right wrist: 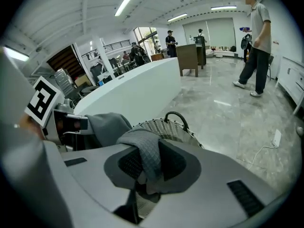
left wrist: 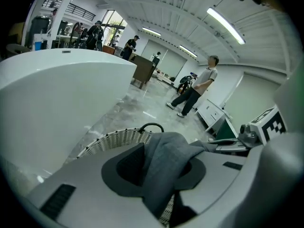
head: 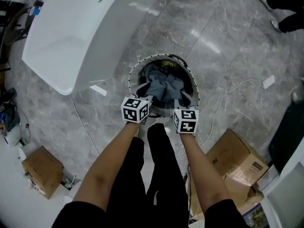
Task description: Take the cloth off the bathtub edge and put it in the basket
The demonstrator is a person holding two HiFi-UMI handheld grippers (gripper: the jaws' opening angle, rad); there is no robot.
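Item: grey cloth [head: 164,87], bunched inside the round woven basket [head: 158,56], which stands on the marble floor [head: 223,46] near the white bathtub [head: 85,27]. My left tongs [head: 146,93]: jaws apart, a fold of cloth draped loosely between them. My right tongs [head: 183,98]: clenched on another fold, above the basket.

The grey cloth [head: 161,87] lies crumpled in the mouth of the round, white woven basket [head: 134,70], which stands upright near the white bathtub [head: 85,27].
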